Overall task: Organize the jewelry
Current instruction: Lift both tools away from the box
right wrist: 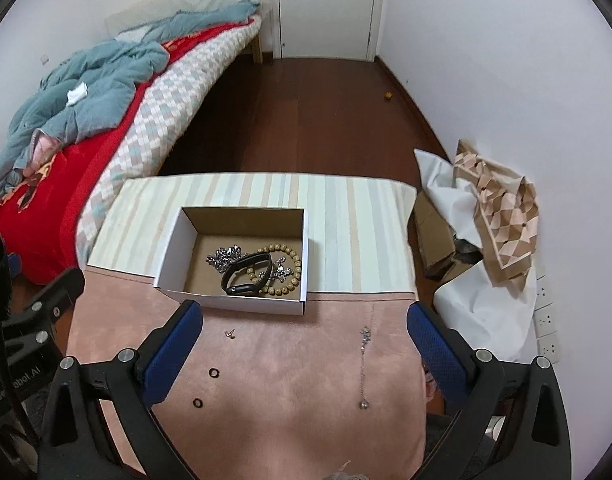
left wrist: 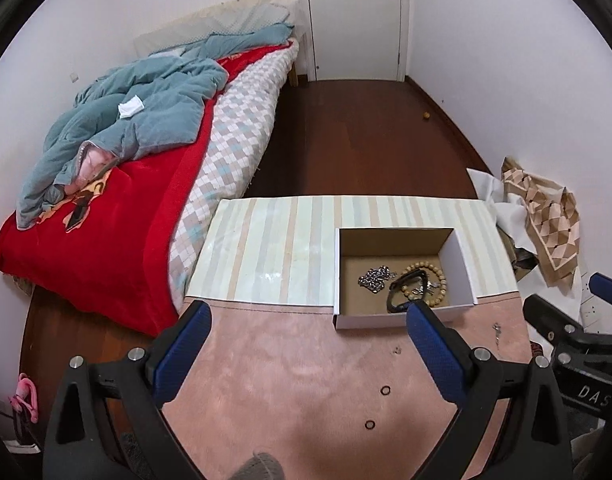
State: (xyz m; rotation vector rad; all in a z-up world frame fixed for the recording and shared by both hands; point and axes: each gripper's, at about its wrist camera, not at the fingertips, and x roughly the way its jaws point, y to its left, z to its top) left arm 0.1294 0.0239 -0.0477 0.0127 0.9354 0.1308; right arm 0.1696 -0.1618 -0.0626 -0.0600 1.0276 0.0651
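Note:
A white cardboard box (right wrist: pixel 174 252) (left wrist: pixel 463 268) stands on the table and holds a silver chain (right wrist: pixel 224 258) (left wrist: pixel 375 278), a wooden bead bracelet (right wrist: pixel 286 276) (left wrist: pixel 429 270) and a black band (right wrist: pixel 246 274) (left wrist: pixel 403 290). On the pink mat (right wrist: pixel 286 380) (left wrist: pixel 286 380) lie two dark rings (right wrist: pixel 213 372) (right wrist: pixel 197 403) (left wrist: pixel 385 391) (left wrist: pixel 369 425), a small earring (right wrist: pixel 230 333) (left wrist: pixel 496 328) and a thin silver necklace (right wrist: pixel 363 356). My left gripper (left wrist: pixel 307 330) and right gripper (right wrist: pixel 306 330) are both open above the mat, nothing between their fingers.
A striped cloth (right wrist: pixel 345 220) covers the table's far half. A bed with a red blanket (left wrist: pixel 106 232) and a blue quilt (left wrist: pixel 138 120) is at the left. Crumpled paper and patterned wrap (right wrist: pixel 501 216) lie at the right by the wall. A white door (left wrist: pixel 357 20) stands beyond the dark floor.

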